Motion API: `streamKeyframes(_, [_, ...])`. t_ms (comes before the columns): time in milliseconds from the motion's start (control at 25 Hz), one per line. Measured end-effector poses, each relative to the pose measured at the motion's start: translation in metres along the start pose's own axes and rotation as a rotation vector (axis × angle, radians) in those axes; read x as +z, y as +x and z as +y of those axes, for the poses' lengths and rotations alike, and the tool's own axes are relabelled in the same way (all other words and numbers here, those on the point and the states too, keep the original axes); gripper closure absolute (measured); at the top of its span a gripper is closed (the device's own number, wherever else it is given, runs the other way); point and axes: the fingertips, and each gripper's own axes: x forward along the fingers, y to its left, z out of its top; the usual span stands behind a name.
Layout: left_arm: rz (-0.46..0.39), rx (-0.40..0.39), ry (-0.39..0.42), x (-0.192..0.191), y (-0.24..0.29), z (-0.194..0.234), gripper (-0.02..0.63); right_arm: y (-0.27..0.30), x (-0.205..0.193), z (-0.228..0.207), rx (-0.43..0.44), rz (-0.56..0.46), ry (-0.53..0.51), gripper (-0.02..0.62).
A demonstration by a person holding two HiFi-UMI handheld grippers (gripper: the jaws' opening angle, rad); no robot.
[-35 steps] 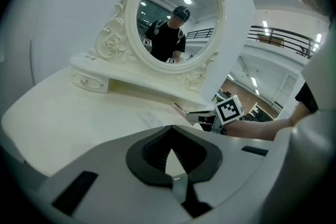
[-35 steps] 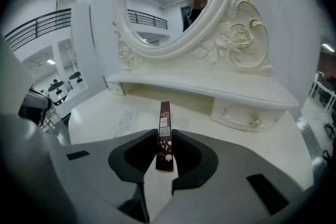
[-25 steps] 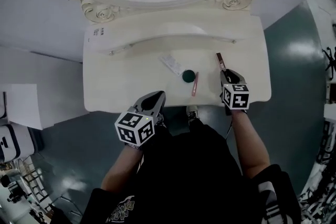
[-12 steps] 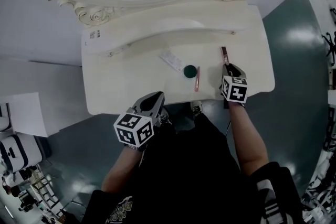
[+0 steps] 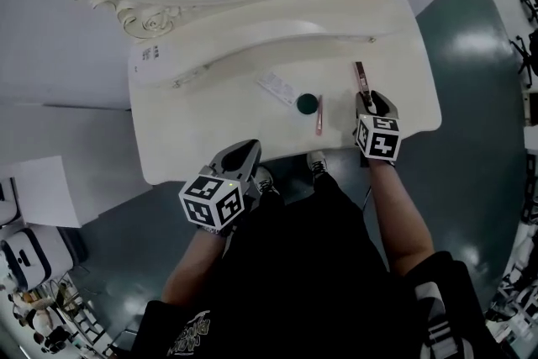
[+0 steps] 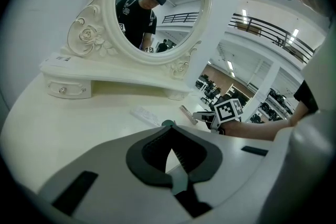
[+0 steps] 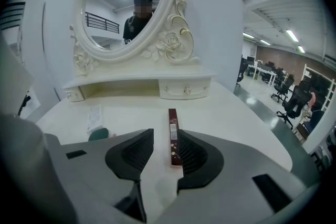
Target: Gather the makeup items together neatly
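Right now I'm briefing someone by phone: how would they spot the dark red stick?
On the white dressing table, look right of the round green compact. The dark red stick lies farthest right, pointing towards the mirror; it is box-edged and darker than the thin pink pencil.

We are listing: a cream-white dressing table (image 5: 202, 130) with carved rose scrolls. Lying near its right edge, a dark red slim box (image 5: 361, 80) is showing small white labels. A dark green round compact (image 5: 308, 103), a pink pencil (image 5: 319, 115), a white packet (image 5: 276, 88) with grey print, a glossy grey-teal floor (image 5: 479, 172).
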Motion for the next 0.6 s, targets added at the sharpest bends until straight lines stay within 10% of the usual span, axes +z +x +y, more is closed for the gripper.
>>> streamKeyframes(320, [-0.007,-0.062,0.03,0.001,-0.008,-0.004,0.598,-0.022,-0.039,0.109,0.236,0.111,-0.008,0.448])
streamKeyframes(600, [-0.01,-0.061,0.024,-0.007,-0.032,0.013,0.598,-0.007,-0.068,0.131,0.176,0.194,-0.047,0.469])
